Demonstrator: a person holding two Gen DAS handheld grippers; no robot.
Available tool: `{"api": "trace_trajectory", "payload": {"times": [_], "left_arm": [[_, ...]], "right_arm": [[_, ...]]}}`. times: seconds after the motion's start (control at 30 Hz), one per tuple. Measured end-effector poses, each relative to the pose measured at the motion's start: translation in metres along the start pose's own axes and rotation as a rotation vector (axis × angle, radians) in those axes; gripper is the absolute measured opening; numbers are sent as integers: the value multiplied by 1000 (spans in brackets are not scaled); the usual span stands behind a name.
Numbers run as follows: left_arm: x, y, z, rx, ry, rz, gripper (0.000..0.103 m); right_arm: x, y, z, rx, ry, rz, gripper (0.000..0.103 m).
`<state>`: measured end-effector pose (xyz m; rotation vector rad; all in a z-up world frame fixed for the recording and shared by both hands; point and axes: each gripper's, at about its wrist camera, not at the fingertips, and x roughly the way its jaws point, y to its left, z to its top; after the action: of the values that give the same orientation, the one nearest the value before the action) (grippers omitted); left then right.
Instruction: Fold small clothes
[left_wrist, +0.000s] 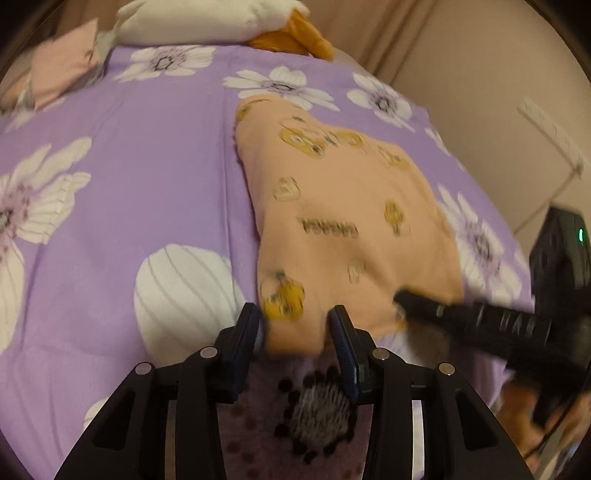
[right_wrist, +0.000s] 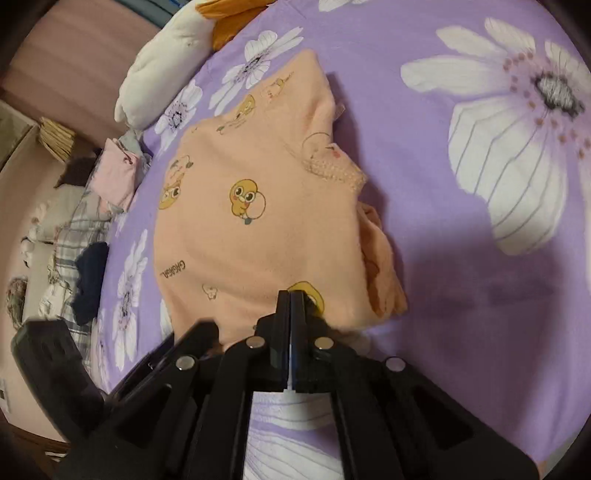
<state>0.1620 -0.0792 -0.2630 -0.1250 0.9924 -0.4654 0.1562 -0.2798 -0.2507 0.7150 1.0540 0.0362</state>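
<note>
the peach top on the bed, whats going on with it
A person is folding the peach top on the purple flowered bedspread with two handheld grippers. The right gripper is shut at the near hem. The left gripper straddles a bunch of the hem; whether it pinches is unclear. More clothes sit at the bed's edge.

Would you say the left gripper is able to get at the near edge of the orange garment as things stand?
Probably yes: the left gripper already has the orange garment edge between its fingers, nothing lying between. The right gripper, shut beside it, leaves that edge clear.
</note>
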Motion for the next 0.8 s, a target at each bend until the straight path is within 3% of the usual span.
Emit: {"api": "trace_trajectory", "payload": {"times": [0.07, 0.1, 0.23, 0.27, 0.3, 0.37, 0.4, 0.47, 0.53, 0.67, 0.73, 0.8], "left_arm": [[-9, -2, -4, 26, 7, 39, 31], [-15, 0, -3, 20, 17, 40, 30], [-36, 8, 44, -33, -39, -152, 29], [-35, 6, 69, -17, -55, -160, 29], [-32, 4, 80, -7, -62, -142, 28], [-7, 2, 112, -12, -46, -27, 11], [1, 2, 116, -17, -31, -3, 11], [27, 2, 119, -1, 14, -42, 10], [46, 7, 110, -14, 37, -57, 9], [51, 4, 119, 10, 23, -56, 9], [47, 2, 134, 0, -9, -85, 9], [55, 5, 143, -8, 5, -74, 9]], "right_arm": [[-9, 0, 4, -6, 6, 19, 1], [-17, 3, 10, -29, -1, 28, 11], [-48, 31, 50, -183, -145, 4, 10], [-48, 32, 63, -184, -167, 9, 10], [-43, 32, 82, -163, -166, 25, 11], [-25, 24, 110, -93, -104, 62, 11], [-12, 20, 120, -76, -74, 92, 11], [14, 12, 126, -74, -30, 77, 10], [45, 1, 121, -66, 17, -34, 0], [34, 19, 126, -158, -11, -11, 12], [21, 30, 134, -198, -93, 5, 13], [27, 35, 144, -198, -117, -36, 20]]}}
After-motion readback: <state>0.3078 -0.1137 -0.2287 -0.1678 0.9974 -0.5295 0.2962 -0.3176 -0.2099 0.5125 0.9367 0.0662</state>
